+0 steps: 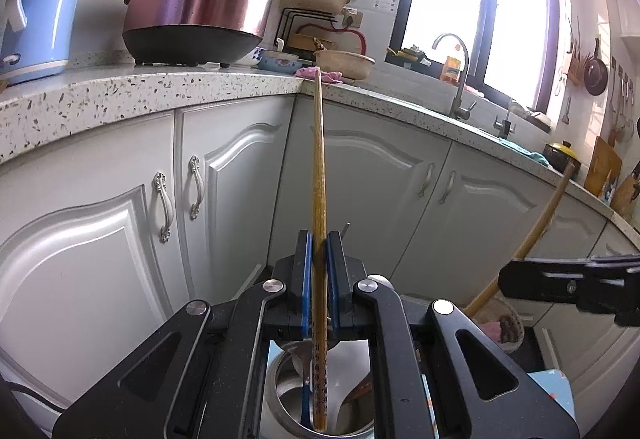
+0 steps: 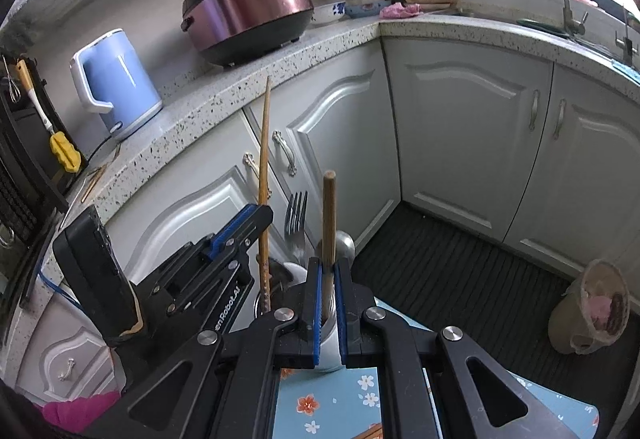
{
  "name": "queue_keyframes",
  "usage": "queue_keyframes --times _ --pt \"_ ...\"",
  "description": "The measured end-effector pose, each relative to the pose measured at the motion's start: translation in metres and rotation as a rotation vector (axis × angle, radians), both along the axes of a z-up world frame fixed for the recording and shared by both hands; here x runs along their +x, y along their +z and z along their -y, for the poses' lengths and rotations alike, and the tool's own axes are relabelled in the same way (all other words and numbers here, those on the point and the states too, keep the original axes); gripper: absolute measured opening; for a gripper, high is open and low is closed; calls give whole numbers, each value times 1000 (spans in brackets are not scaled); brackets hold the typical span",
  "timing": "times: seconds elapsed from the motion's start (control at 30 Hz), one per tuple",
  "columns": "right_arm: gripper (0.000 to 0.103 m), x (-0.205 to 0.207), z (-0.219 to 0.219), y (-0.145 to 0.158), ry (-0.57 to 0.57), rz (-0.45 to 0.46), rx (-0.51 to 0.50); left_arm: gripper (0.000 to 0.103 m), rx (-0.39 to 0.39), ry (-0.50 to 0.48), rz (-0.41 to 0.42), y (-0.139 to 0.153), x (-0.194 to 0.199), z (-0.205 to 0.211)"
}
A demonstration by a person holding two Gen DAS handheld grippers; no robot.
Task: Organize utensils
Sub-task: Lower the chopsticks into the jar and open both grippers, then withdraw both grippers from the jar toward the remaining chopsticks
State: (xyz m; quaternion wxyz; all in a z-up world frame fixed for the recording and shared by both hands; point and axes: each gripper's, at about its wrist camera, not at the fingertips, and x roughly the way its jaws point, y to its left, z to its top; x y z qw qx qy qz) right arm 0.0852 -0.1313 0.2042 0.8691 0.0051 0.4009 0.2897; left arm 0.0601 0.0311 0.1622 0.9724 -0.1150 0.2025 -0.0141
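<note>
1. The patterned chopstick (image 1: pixel 319 199) stands near upright, its long axis running from the steel utensil cup (image 1: pixel 280 395) up past the countertop (image 1: pixel 160 91) edge – lower end inside the cup.
2. The left gripper (image 1: pixel 319 259) has its jaws clamped narrow on that chopstick, angled slightly downward.
3. The right gripper (image 2: pixel 328 279), tilted more steeply, pinches the plain wooden chopstick (image 2: pixel 329 215) – upright over the cup, beside a fork (image 2: pixel 296 223)

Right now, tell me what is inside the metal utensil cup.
Inside the metal cup: the lower end of the chopstick held in the left gripper, a fork and a spoon. The gripper bodies hide the cup's bottom.
</note>
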Motion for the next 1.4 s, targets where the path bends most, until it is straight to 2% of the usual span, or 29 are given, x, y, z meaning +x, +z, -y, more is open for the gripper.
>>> queue_keyframes --times 0.47,0.57,0.7,0.77,0.87,0.93,1.0,1.03,1.07,1.4 --pt "5 5 0 -6 3 -45 -2 6 18 -22 -42 -13 -19 4" --pt "5 9 1 -7 -19 -57 3 6 -1 -24 -51 -12 -26 0" --pt "6 9 1 -11 -25 -69 8 13 10 -37 -63 -10 -34 -2" --pt "6 9 2 -13 -26 -70 10 21 13 -39 -70 -10 -36 -3" --pt "13 8 1 -14 -36 -72 10 26 1 -35 -85 -11 -40 -6" --pt "29 7 2 -13 -45 -71 22 28 4 -35 -88 -10 -46 -7" --pt "38 5 5 -11 -58 -66 39 39 8 -41 -89 -10 -50 -7" --pt "38 3 7 -9 -65 -61 44 45 8 -44 -90 -10 -53 -8" --pt "38 3 8 -8 -68 -60 45 46 7 -46 -92 -9 -54 -8" --pt "43 -31 34 -2 -94 -49 44 48 71 -58 -167 -15 -69 2"
